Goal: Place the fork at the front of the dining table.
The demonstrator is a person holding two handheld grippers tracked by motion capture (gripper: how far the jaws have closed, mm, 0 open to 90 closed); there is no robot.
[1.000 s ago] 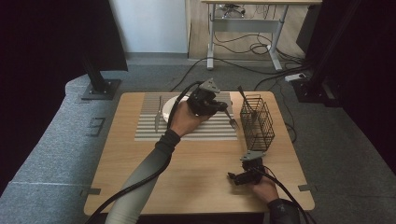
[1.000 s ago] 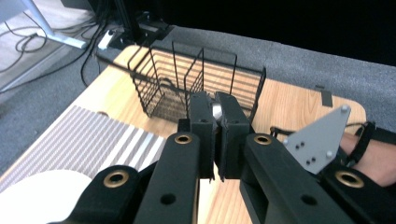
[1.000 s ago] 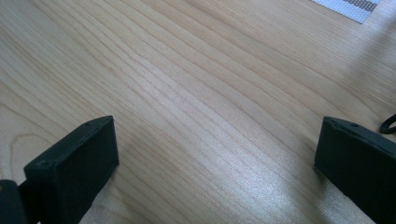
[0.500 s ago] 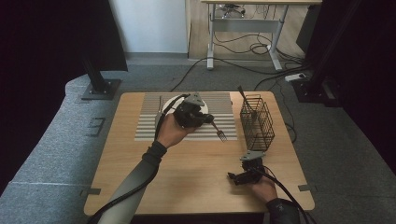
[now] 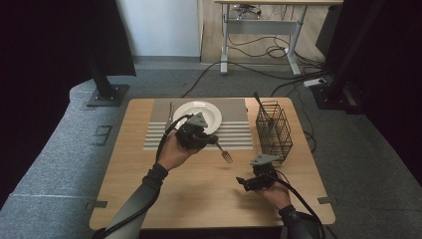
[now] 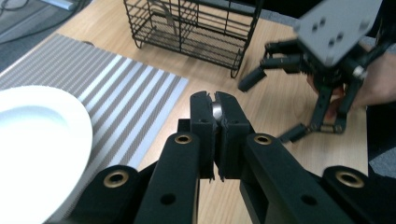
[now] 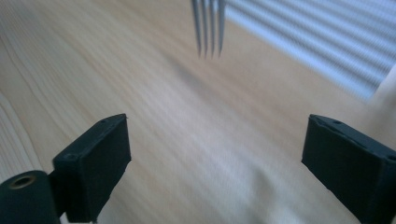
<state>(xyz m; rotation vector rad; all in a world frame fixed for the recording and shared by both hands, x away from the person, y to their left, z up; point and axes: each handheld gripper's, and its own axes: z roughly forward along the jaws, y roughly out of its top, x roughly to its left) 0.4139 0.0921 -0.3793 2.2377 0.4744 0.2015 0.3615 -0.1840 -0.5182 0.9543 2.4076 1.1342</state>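
My left gripper (image 5: 213,141) hovers over the front edge of the striped placemat (image 5: 234,134), shut on the handle of a metal fork (image 5: 225,155). The tines point toward the right hand. In the left gripper view, the left gripper (image 6: 215,100) pinches the silver handle (image 6: 216,110) between its pads. My right gripper (image 5: 242,183) is low over the bare wood near the front right, open. Its jaws have just been closing a little with nothing between them. In the right gripper view, the fork tines (image 7: 208,28) hang ahead of the right gripper (image 7: 217,135), well beyond its pads.
A white plate (image 5: 211,112) lies on the placemat, with a utensil (image 5: 170,115) left of it. A black wire basket (image 5: 273,129) stands at the right and holds a dark-handled utensil (image 5: 259,101). Bare wood lies between the two hands.
My left gripper has carried the fork from near the basket leftward, lower and closer to the person. The right hand has barely shifted.
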